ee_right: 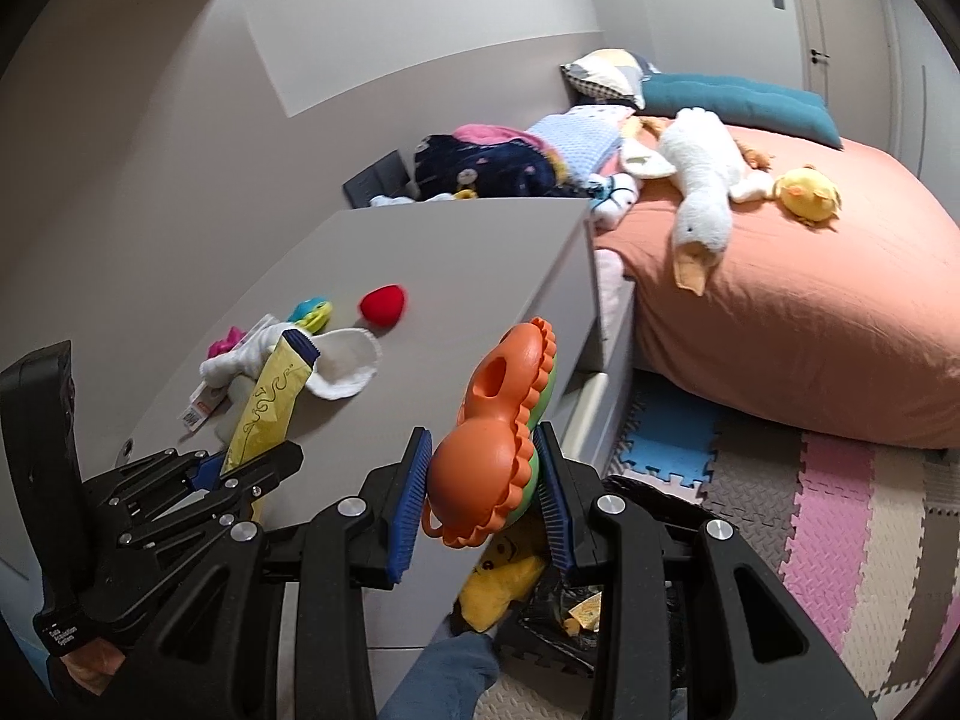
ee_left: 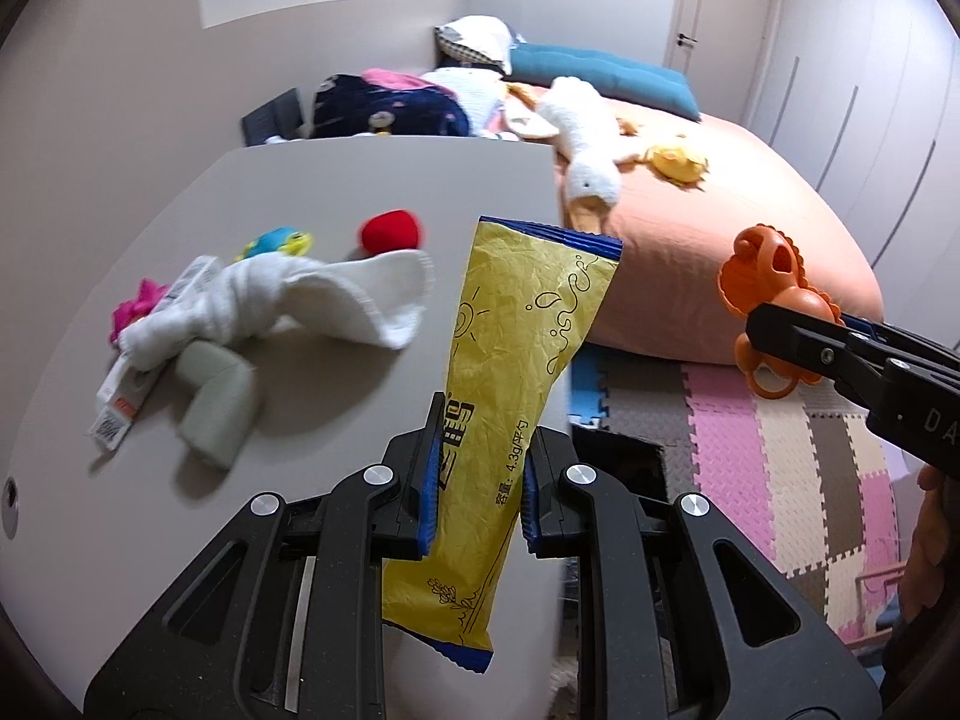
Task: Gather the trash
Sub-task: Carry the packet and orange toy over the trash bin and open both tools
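Note:
My left gripper is shut on a crumpled yellow wrapper with blue ends, held upright above the right edge of the grey dresser top. It also shows in the right wrist view. My right gripper is shut on an orange and green plastic toy, held past the dresser's right edge. That toy shows in the left wrist view at the right. Below the right gripper lies a black bag with a yellow plush in it.
On the dresser lie a white cloth, a red ball, a blue-yellow toy, a pink toy, a grey-green sock and a tagged packet. An orange bed with plush toys stands at the right. Foam mats cover the floor.

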A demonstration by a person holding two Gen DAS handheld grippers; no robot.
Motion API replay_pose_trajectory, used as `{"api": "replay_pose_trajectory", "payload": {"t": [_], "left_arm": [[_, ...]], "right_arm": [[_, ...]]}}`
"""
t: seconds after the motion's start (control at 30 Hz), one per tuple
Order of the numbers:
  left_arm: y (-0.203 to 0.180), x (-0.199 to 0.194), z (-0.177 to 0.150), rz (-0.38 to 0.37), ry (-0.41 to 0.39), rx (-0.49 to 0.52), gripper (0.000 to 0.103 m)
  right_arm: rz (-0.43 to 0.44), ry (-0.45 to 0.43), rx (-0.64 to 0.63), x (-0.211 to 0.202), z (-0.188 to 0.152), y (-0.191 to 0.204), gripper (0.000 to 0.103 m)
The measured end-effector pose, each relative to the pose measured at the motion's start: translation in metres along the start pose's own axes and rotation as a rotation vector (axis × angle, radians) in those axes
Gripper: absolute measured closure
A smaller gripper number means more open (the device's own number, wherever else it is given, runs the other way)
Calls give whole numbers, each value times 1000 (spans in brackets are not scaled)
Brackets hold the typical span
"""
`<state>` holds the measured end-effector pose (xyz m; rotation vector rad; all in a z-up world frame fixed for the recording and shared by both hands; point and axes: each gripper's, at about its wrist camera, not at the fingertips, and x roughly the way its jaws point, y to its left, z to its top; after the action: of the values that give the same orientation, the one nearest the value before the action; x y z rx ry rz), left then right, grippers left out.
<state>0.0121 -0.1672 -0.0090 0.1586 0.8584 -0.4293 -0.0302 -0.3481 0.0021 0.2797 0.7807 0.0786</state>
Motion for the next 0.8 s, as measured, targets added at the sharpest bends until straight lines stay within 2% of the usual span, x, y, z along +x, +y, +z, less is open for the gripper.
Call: {"api": "replay_pose_trajectory", "payload": {"t": [0.33,0.8], "left_arm": [[-51,10,6,-71,11,76,83],[-93,26,11,-133,40,145,83]], "right_arm": [[-77,-16,53,-14,-3,-43,66],[-153,-28,137,-25,-7,-91,66]]}}
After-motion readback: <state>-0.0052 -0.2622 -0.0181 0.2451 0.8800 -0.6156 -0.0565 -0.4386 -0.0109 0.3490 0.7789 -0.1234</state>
